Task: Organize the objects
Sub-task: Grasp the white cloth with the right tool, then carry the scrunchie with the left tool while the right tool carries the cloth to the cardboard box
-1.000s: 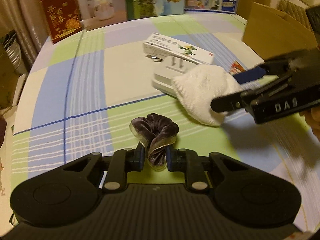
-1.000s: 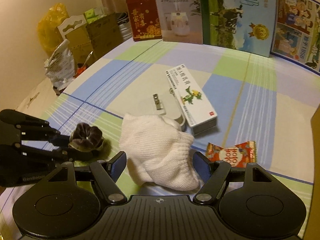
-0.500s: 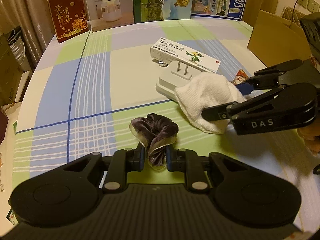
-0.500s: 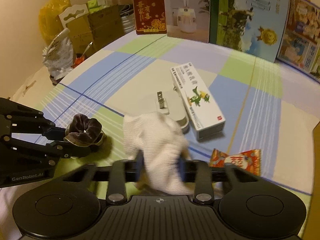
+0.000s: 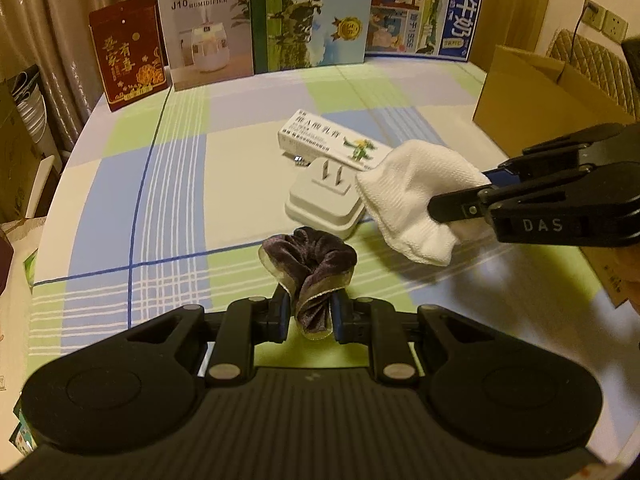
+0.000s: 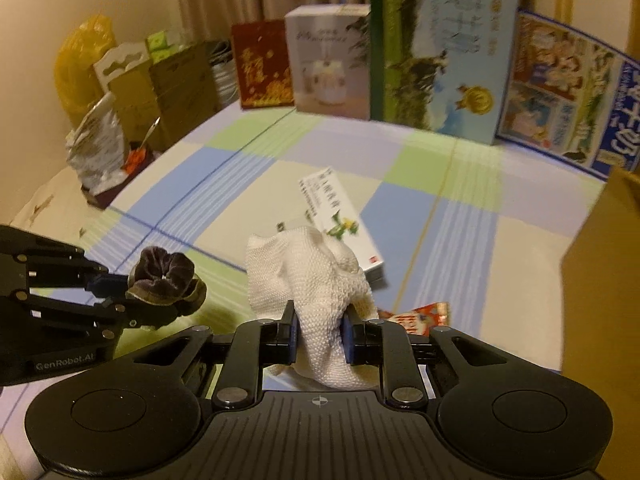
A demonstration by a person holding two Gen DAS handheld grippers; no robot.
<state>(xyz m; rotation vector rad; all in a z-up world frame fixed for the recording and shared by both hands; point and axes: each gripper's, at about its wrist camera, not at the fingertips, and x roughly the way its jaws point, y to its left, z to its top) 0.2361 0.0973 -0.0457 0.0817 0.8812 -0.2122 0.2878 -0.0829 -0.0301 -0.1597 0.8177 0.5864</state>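
My left gripper (image 5: 307, 316) is shut on a dark purple velvet scrunchie (image 5: 310, 266) and holds it above the checked tablecloth. It also shows at the left of the right wrist view (image 6: 166, 280). My right gripper (image 6: 319, 332) is shut on a white knitted sock (image 6: 310, 276) and holds it lifted off the table. In the left wrist view the sock (image 5: 416, 196) hangs from the right gripper (image 5: 440, 208) at the right. A white plug adapter (image 5: 324, 196) and a white toothpaste box (image 5: 332, 140) lie on the table beyond.
A red snack packet (image 6: 420, 314) lies near the sock. A brown cardboard box (image 5: 536, 92) stands at the table's right. Tall printed cartons (image 5: 308, 16) line the far edge. Bags and boxes (image 6: 104, 112) sit off the table's left side.
My right gripper closed on the white sock and lifted it off the plug adapter. Both grippers rose, the left still holding the scrunchie.
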